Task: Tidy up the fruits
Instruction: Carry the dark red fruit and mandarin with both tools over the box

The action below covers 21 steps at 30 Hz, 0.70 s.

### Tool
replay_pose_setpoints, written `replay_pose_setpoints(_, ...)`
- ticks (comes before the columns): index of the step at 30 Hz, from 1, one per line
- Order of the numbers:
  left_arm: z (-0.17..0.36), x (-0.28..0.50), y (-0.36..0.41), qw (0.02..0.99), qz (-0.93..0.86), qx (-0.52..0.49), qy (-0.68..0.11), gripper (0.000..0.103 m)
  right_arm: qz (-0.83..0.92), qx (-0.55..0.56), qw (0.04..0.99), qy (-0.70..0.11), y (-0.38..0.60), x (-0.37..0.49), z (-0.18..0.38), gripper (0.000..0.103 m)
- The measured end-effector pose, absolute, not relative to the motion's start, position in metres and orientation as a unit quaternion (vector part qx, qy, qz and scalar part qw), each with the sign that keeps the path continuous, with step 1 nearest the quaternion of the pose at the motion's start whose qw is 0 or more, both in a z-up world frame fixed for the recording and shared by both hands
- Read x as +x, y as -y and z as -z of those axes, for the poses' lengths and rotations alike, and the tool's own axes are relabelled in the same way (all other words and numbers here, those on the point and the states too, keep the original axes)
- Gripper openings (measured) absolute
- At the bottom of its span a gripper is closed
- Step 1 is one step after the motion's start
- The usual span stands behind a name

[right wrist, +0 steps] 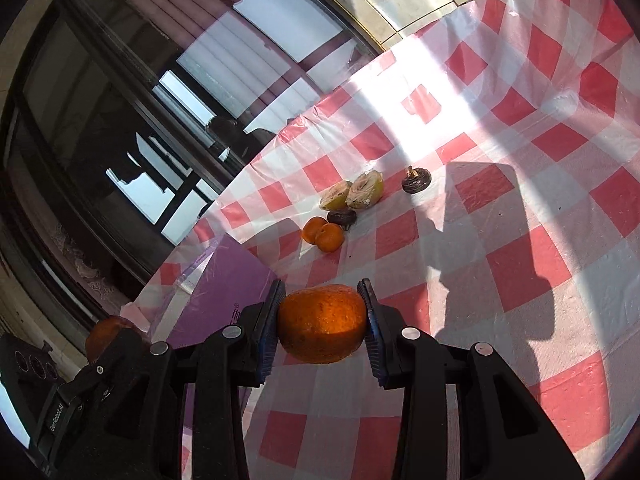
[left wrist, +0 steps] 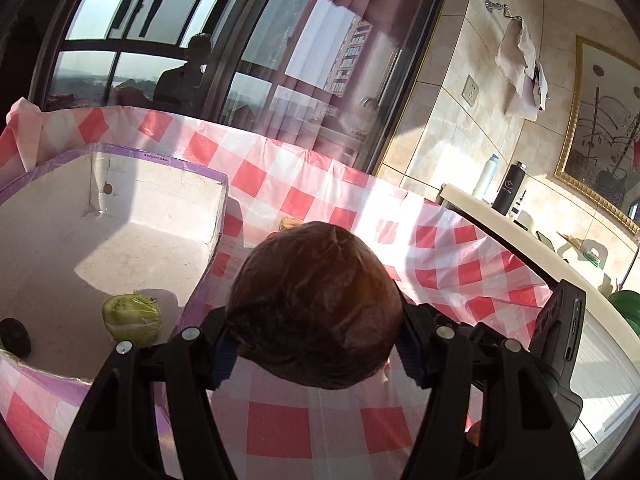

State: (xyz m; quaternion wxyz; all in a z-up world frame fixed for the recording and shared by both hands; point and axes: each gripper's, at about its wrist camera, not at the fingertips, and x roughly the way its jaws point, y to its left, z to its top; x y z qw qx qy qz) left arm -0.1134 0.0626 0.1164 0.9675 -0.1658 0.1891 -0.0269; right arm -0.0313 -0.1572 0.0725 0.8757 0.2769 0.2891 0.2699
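1. The left gripper [left wrist: 316, 354] clamps a large dark reddish-brown fruit [left wrist: 316, 304] wrapped in clear film, its blue-padded fingers [left wrist: 222, 360] pressed against both sides; the fruit is held above the red-and-white checked tablecloth [left wrist: 280, 424], just right of the box.
2. To the left sits a white box [left wrist: 152, 240] edged in purple, open at the top. Inside it lie a green fruit in film [left wrist: 132, 318] and, near the lower left corner, a small dark fruit [left wrist: 15, 336], the two apart from each other.
3. The right gripper [right wrist: 322, 326] is closed on an orange [right wrist: 322, 324], pads touching its left and right sides, held over the checked cloth just beside the purple outer wall of the box [right wrist: 224, 292].
4. Farther out on the cloth lie two small oranges [right wrist: 323, 234] touching each other, a dark fruit [right wrist: 342, 218] just behind them, two pale yellow-green halved pieces [right wrist: 354, 194] side by side, and another dark fruit [right wrist: 416, 180] set apart to the right.
5. Sunlight and hard shadows cross the table; a large window [left wrist: 160, 32] runs behind it.
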Motion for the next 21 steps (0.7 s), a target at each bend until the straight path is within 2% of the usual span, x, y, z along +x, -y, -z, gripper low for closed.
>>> replay_pose_setpoints(9,-0.153,-0.13,-0.152,0.965,-0.061,-0.199,-0.159,0.065,-0.371,0.207,0.865,-0.266,0.053,-0.04,-0.124,0.038)
replay_pose_setpoints(14,-0.141,-0.114,-0.198,0.951,-0.145,-0.163,-0.22,0.065,-0.396,0.133,0.864,-0.281,-0.01,-0.039,-0.132,0.038)
replay_pose_setpoints(21,-0.119,-0.085,-0.237,0.927,-0.203,-0.098,-0.299,0.065,-0.403,-0.055,0.847,-0.343,-0.101,-0.028,-0.119,0.038)
